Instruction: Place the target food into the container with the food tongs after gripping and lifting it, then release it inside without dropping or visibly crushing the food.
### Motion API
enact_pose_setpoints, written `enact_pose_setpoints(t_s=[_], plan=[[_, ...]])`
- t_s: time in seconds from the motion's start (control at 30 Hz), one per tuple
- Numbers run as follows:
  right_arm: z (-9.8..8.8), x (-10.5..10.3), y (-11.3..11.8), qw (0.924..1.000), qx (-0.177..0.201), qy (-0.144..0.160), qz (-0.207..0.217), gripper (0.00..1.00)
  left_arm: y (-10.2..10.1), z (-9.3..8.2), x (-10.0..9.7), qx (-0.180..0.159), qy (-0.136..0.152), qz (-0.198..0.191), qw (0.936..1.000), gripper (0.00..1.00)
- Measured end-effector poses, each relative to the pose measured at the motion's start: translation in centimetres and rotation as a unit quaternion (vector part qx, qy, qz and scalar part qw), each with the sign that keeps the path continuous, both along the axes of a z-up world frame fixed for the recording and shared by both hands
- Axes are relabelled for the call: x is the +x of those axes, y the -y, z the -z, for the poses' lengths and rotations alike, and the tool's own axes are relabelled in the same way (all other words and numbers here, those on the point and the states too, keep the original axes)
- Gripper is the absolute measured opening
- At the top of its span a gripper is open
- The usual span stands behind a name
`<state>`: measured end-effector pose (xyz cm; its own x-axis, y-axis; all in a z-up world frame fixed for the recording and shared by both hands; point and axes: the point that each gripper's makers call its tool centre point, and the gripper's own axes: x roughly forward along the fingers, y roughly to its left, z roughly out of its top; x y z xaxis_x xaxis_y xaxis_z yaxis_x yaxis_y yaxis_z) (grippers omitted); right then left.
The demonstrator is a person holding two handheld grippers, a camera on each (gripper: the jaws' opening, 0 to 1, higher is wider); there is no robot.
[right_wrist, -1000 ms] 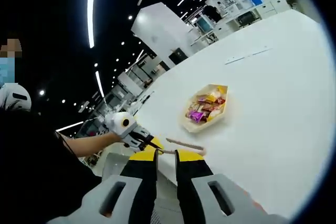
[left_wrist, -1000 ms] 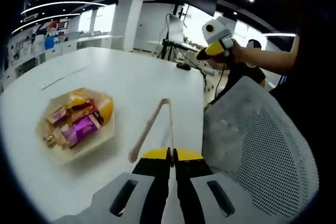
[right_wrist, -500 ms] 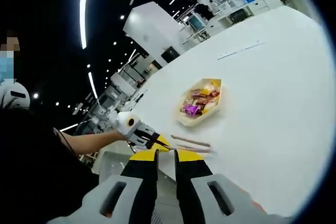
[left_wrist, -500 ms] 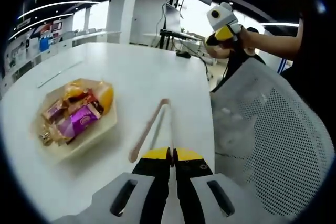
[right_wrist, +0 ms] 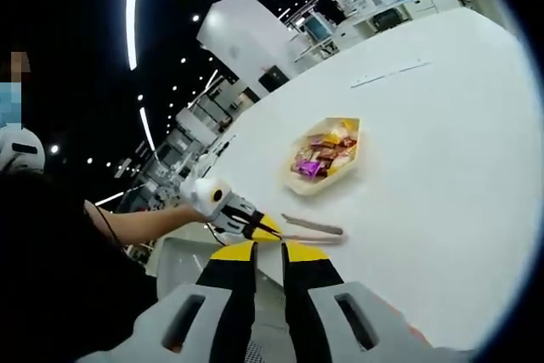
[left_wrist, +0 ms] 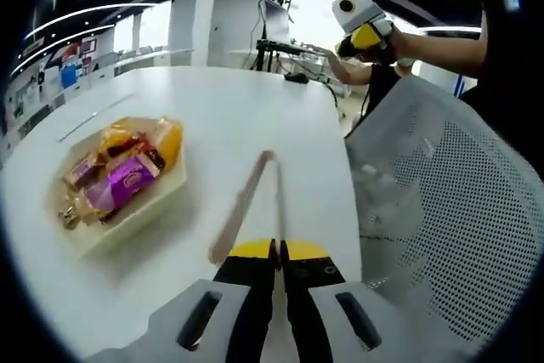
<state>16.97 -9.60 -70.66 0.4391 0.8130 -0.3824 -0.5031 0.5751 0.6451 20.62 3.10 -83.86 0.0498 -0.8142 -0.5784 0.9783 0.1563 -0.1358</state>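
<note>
a person stands at the edge of a round white table [left_wrist: 246, 116], a two-jaw gripper in each hand. in the left gripper view, the left gripper [left_wrist: 278, 251] points across the tabletop with its yellow-tipped jaws pressed together, nothing between them. just ahead of those tips lie the wooden food tongs [left_wrist: 249, 201], flat on the table, their two arms joined at the far end and spread toward the camera. to the left of the tongs sits a shallow cream container [left_wrist: 136, 218], well apart from them, holding wrapped snacks [left_wrist: 115, 184] in purple, orange and yellow wrappers. a white mesh chair back [left_wrist: 450, 218] stands at the table's right edge. beyond it, the right gripper [left_wrist: 365, 36] is held up in the air in a hand, away from the table; whether its jaws are parted cannot be told from here.

in the right gripper view, the right gripper [right_wrist: 269, 252] looks down at the table [right_wrist: 442, 167] from the side, its own jaws close together with only a thin gap and nothing held. the left gripper [right_wrist: 265, 228] reaches in from the left at the end of an outstretched arm, its tips just beside the near end of the tongs [right_wrist: 313, 229]. the container [right_wrist: 297, 183] of snacks [right_wrist: 323, 155] rests farther in on the table, beyond the tongs.
</note>
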Motion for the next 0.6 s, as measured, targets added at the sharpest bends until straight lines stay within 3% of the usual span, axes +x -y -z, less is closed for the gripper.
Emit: enact_pose_setpoints(t_s=[0.33,0.5,0.6], plan=[[1.2,-0.9,-0.2,0.9999,0.007,-0.014,0.002,0.11,-0.4,0.8,0.0,0.021,-0.001,0.0,0.9998,0.02],[1.5,-1.1,-0.3,0.9998,0.001,-0.018,-0.003,0.11,-0.8,0.2,0.6,0.024,-0.006,-0.021,0.9995,0.25],[1.9,-0.7,0.2,0.9998,-0.002,-0.02,-0.008,0.11,-1.0,-0.2,0.6,0.021,-0.008,-0.024,0.9995,0.18]])
